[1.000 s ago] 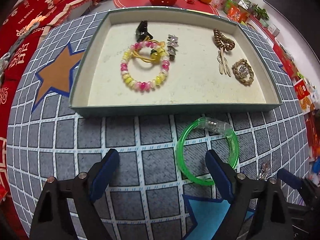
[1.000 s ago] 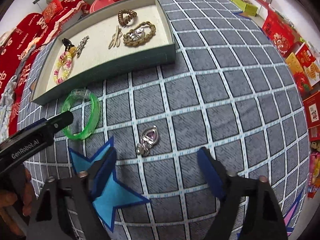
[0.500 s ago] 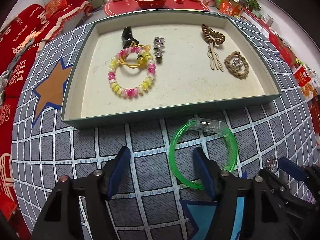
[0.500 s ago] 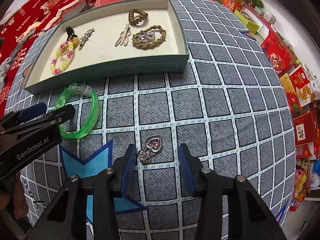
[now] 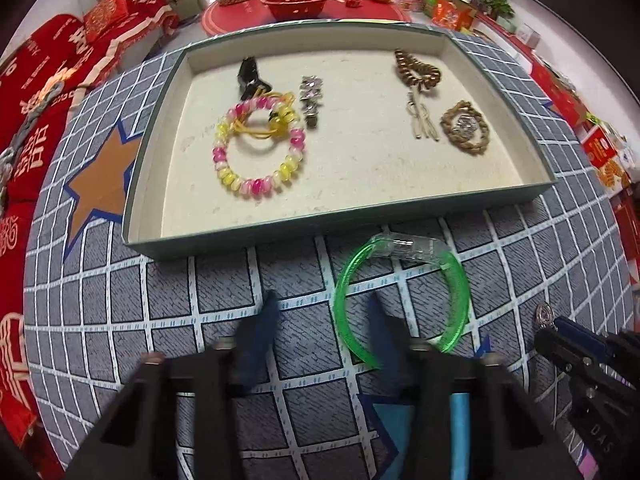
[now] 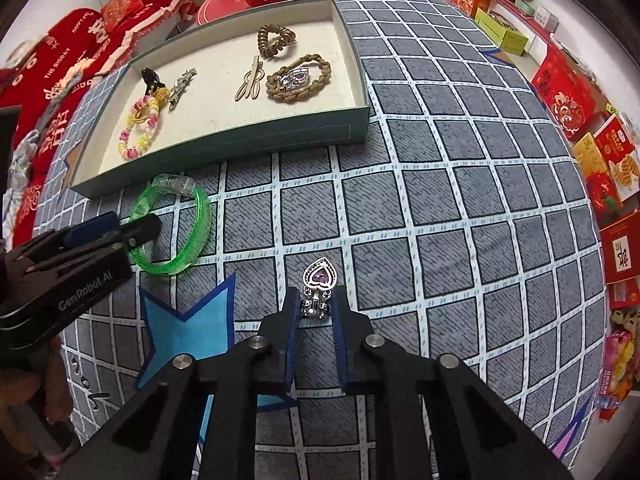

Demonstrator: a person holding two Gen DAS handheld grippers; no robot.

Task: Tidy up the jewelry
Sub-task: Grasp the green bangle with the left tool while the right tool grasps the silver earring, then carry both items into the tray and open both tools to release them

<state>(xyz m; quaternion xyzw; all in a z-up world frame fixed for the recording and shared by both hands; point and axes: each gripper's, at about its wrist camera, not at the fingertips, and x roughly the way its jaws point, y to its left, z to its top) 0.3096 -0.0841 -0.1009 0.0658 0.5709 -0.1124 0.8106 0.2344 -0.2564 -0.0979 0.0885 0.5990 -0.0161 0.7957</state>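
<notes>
A green translucent bangle (image 5: 404, 292) lies on the grey checked mat just in front of the shallow teal tray (image 5: 344, 220); it also shows in the right wrist view (image 6: 176, 232). My left gripper (image 5: 322, 312) is partly open, its jaws straddling the bangle's near left rim. My right gripper (image 6: 316, 304) is shut on a silver heart clip with a purple stone (image 6: 318, 284), which still touches the mat. The tray (image 6: 224, 140) holds a pink-and-yellow bead bracelet (image 5: 260, 148), a silver clip (image 5: 310, 96), brown coil ties (image 5: 418, 70) and a braided bracelet (image 5: 466, 128).
A blue star patch (image 6: 188, 316) lies on the mat beside my right gripper. Red cushions (image 5: 36, 92) line the left side. A red bowl (image 5: 296, 2) stands behind the tray. Red boxes (image 6: 568, 92) stand along the right edge.
Both grippers moved forward and narrowed. The right one closed on the heart clip. The left one's jaws came around the bangle's near rim.
</notes>
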